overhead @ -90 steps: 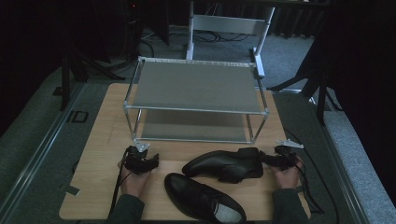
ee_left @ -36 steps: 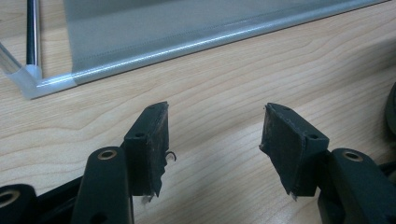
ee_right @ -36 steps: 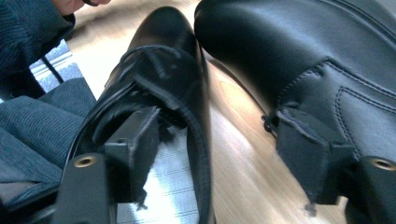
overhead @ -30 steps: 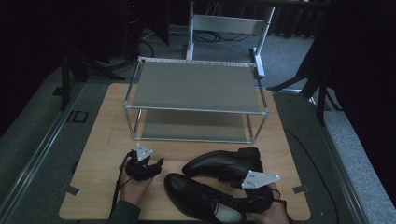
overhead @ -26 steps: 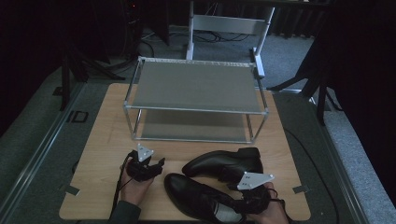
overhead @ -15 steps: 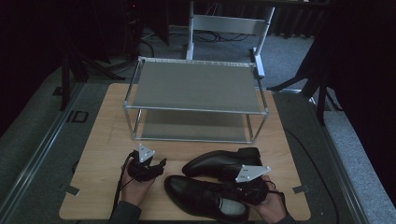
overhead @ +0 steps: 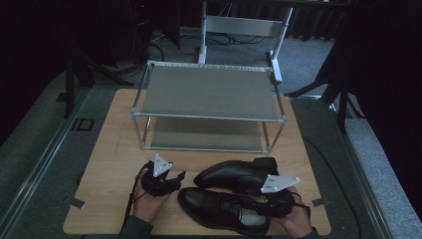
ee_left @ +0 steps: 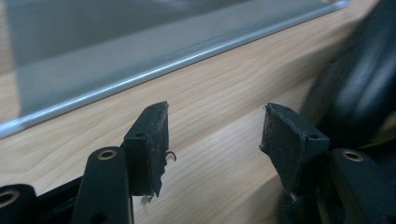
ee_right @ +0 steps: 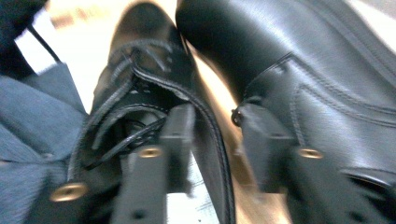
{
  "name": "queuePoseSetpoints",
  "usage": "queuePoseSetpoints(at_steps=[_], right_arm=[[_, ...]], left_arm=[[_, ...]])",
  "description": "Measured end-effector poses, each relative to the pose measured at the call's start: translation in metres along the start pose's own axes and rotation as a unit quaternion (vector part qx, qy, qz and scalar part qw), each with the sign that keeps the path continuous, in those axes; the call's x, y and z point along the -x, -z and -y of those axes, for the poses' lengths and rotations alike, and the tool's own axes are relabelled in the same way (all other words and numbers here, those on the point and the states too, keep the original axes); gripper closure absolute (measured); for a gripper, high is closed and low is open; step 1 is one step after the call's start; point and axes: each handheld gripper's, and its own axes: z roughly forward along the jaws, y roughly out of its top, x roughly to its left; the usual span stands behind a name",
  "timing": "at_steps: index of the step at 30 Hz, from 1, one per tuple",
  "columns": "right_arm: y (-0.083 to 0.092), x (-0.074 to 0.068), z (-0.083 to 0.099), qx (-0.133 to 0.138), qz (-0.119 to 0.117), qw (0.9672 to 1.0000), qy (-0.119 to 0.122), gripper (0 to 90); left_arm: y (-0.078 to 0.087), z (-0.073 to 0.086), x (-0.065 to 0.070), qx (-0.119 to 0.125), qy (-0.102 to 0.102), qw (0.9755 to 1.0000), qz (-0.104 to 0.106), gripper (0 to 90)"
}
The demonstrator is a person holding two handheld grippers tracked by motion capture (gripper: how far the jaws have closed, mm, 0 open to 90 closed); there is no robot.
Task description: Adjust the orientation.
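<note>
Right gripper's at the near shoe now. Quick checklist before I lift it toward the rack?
1. Right gripper astride the near shoe collar wall, one jaw inside: ok.
2. Pads pressing on the collar: not ok; jaws have just been opening, gaps on both sides.
3. Far shoe apart from the near shoe: not ok, they crowd together.
4. Left gripper open, holding nothing: ok.
5. Rack shelves free: ok.

You see two shoes [overhead: 226, 209] of smooth black leather with a soft shine, stitched seams and cloth laces, lying near the table's [overhead: 104, 164] front edge. The tabletop is pale, matt wood grain. The rack [overhead: 209, 92] has bright metal tubing and matt grey shelves. Your gripper pads [ee_left: 154, 140] look rough and frayed.
</note>
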Motion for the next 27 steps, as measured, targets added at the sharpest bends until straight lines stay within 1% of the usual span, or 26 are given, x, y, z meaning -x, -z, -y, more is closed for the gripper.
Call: queuePoseSetpoints(at_steps=[1, 3, 4, 6, 8, 9, 10, 12, 14, 15, 17, 18, 20, 21, 22, 23, 25, 27], right_arm=[[0.006, 0.003, 0.001, 0.012, -0.009, 0.9999, -0.005, 52.1], [0.018, 0.008, 0.005, 0.036, -0.006, 0.9992, -0.017, 47.0], [0.023, 0.011, 0.008, 0.043, 0.001, 0.9988, -0.023, 45.8], [0.029, 0.019, 0.014, 0.050, 0.030, 0.9976, -0.037, 44.4], [0.034, 0.028, 0.021, 0.057, 0.046, 0.9959, -0.053, 43.9], [0.036, 0.032, 0.024, 0.064, 0.058, 0.9944, -0.062, 43.2], [0.037, 0.035, 0.026, 0.068, 0.074, 0.9926, -0.068, 42.8], [0.038, 0.041, 0.029, 0.069, 0.107, 0.9893, -0.072, 41.5], [0.039, 0.047, 0.033, 0.071, 0.140, 0.9847, -0.076, 40.5], [0.039, 0.050, 0.035, 0.073, 0.153, 0.9821, -0.082, 39.9], [0.038, 0.056, 0.038, 0.066, 0.173, 0.9789, -0.086, 38.1], [0.036, 0.059, 0.040, 0.063, 0.181, 0.9772, -0.090, 36.8], [0.032, 0.064, 0.045, 0.053, 0.186, 0.9762, -0.098, 35.3], [0.030, 0.066, 0.047, 0.048, 0.191, 0.9752, -0.101, 34.3], [0.027, 0.068, 0.049, 0.042, 0.193, 0.9748, -0.103, 33.8], [0.025, 0.070, 0.050, 0.038, 0.196, 0.9742, -0.105, 31.1], [0.025, 0.071, 0.052, 0.046, 0.195, 0.9732, -0.113, 29.4], [0.025, 0.072, 0.052, 0.045, 0.194, 0.9735, -0.112, 28.9]], left_arm=[[0.001, -0.002, 0.003, 0.002, -0.006, 1.0000, 0.006, 42.2], [0.002, -0.005, 0.009, 0.007, -0.017, 0.9997, 0.015, 42.0], [0.003, -0.007, 0.012, 0.009, -0.022, 0.9996, 0.018, 42.0], [0.003, -0.010, 0.018, 0.012, -0.031, 0.9991, 0.026, 42.0], [0.002, -0.012, 0.022, 0.012, -0.041, 0.9986, 0.032, 41.9], [0.001, -0.013, 0.024, 0.012, -0.045, 0.9983, 0.035, 41.9], [-0.001, -0.013, 0.025, 0.012, -0.048, 0.9981, 0.038, 41.9], [-0.004, -0.014, 0.028, 0.008, -0.053, 0.9977, 0.040, 41.7], [-0.008, -0.014, 0.031, 0.002, -0.061, 0.9974, 0.038, 41.4], [-0.010, -0.014, 0.032, 0.000, -0.064, 0.9972, 0.039, 41.4], [-0.014, -0.014, 0.033, -0.006, -0.066, 0.9969, 0.042, 41.3], [-0.014, -0.014, 0.033, -0.004, -0.066, 0.9969, 0.043, 41.3], [-0.014, -0.015, 0.033, -0.007, -0.067, 0.9968, 0.044, 41.2], [-0.014, -0.015, 0.033, -0.011, -0.071, 0.9965, 0.042, 41.3], [-0.013, -0.015, 0.035, -0.013, -0.076, 0.9962, 0.041, 41.6], [-0.012, -0.015, 0.036, -0.014, -0.080, 0.9958, 0.043, 41.6], [-0.011, -0.015, 0.039, -0.013, -0.085, 0.9949, 0.053, 41.7], [-0.012, -0.015, 0.042, -0.017, -0.096, 0.9937, 0.057, 41.5]])
